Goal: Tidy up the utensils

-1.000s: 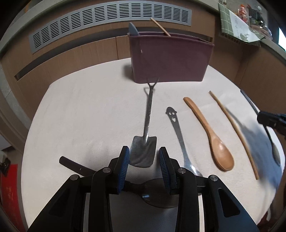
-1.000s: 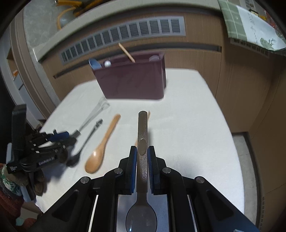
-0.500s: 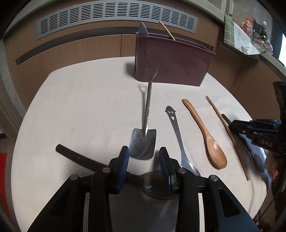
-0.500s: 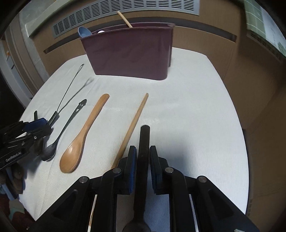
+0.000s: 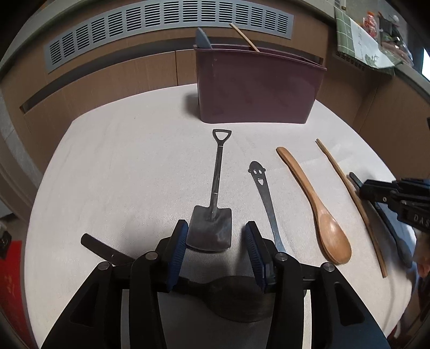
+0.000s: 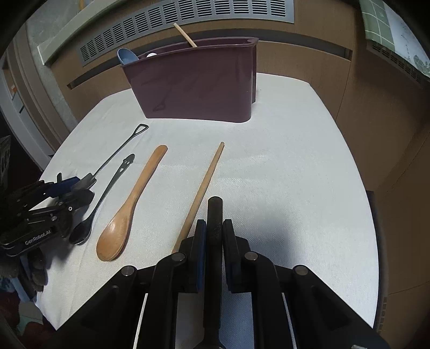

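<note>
Left wrist view: white textured cloth (image 5: 129, 166) over a rounded table, wood-panelled wall behind with a long grey vent grille (image 5: 166, 24); green checked cloth (image 5: 357, 43) on a ledge at upper right. Maroon utensil holder (image 5: 258, 88) upright at the far side of the cloth, with a blue-grey handle (image 5: 203, 39) and a thin wooden stick (image 5: 243, 36) poking out. Laid in a row on the cloth: shovel-shaped metal spoon (image 5: 215, 198), smiley-handled metal spoon (image 5: 264, 196), wooden spoon (image 5: 317, 206), long wooden stick (image 5: 352, 204). Left gripper (image 5: 215, 241) just opened, jaws wide, pads apart from the shovel blade lying between them. Black-handled ladle (image 5: 107, 249) lying crosswise beneath the fingers. Right gripper (image 5: 397, 196) entering at the right edge, over a dark spoon. Right wrist view: same white cloth (image 6: 282, 166), grille (image 6: 188, 16) and panelled wall (image 6: 376, 120) beyond, wall close along the right side. Holder (image 6: 196, 86) at the far edge, wooden spoon (image 6: 129, 206) and stick (image 6: 201, 190) left of centre, metal spoons (image 6: 107, 185) further left beside the left gripper (image 6: 78, 188). Right gripper (image 6: 215, 236) narrow, jaws just closing, clamped on a black spoon handle (image 6: 215, 214) pointing toward the holder, low over the cloth beside the stick.
</note>
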The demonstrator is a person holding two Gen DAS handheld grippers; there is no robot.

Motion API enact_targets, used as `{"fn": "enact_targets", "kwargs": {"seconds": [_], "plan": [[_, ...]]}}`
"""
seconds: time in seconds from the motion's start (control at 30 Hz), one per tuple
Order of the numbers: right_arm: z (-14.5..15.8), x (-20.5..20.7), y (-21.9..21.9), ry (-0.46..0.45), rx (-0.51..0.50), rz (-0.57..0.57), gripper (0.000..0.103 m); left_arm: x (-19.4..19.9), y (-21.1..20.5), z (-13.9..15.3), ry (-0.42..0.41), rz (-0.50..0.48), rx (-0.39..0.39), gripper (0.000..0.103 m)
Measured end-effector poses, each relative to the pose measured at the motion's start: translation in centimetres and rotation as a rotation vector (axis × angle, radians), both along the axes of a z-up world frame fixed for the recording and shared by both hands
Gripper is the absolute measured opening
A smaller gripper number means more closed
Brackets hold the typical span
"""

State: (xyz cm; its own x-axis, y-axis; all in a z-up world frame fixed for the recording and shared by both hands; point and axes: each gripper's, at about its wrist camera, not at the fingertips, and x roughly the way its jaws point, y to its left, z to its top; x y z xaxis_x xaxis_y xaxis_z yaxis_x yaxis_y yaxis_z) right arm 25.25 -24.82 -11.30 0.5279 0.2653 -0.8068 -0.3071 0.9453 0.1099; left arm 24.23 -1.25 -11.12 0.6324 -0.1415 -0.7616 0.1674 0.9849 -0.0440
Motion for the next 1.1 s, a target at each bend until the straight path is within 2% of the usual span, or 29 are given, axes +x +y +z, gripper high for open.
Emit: {"fn": "enact_targets", "kwargs": {"seconds": [0.2, 0.23, 0.3, 0.4, 0.47, 0.57, 0.7, 0.93, 0.97, 1.0, 1.03, 1.1], "plan": [[1.4, -0.8, 0.0, -0.070, -0.003, -0.023, 0.011, 0.1, -0.1, -0.1, 0.000, 0.019, -0.003, 0.042], [1.7, -1.0, 0.0, -0.080, -0.006, -0.026, 0.011, -0.1, -0.2, -0.1, -0.010, 0.035, 0.014, 0.033], [2.6, -1.5, -0.1, -0.114, -0.021, -0.033, 0.011, -0.8, -0.3, 0.4, -0.063, 0.069, 0.049, 0.033], [4.2, -2.2, -0.5, -0.176, -0.024, -0.045, 0.011, -2.7, 0.3, 2.7, -0.197, 0.105, 0.032, 0.033], [5.3, -2.5, -0.8, -0.201, 0.000, -0.045, 0.011, -3.7, 0.9, 4.9, -0.278, 0.120, 0.012, 0.033], [7.3, -2.9, -1.5, -0.234, 0.067, -0.044, 0.011, -4.3, 1.4, 7.4, -0.340, 0.118, 0.006, 0.032], [8.7, -3.3, -1.7, -0.264, 0.082, -0.047, 0.011, -4.6, 1.7, 9.0, -0.370, 0.120, 0.002, 0.032], [8.9, -3.6, -1.7, -0.269, 0.084, -0.044, 0.011, -5.4, 1.9, 10.1, -0.376, 0.115, -0.023, 0.030], [8.9, -3.7, -1.8, -0.271, 0.086, -0.046, 0.011, -5.4, 1.9, 10.3, -0.376, 0.111, -0.024, 0.028], [9.0, -3.7, -1.9, -0.274, 0.088, -0.048, 0.011, -5.3, 1.8, 10.5, -0.378, 0.109, -0.027, 0.021], [9.1, -3.8, -2.0, -0.277, 0.088, -0.049, 0.011, -5.3, 1.8, 10.6, -0.376, 0.108, -0.028, 0.007], [9.4, -3.9, -2.0, -0.286, 0.086, -0.051, 0.011, -5.2, 1.9, 10.8, -0.367, 0.106, -0.047, 0.007]]}}
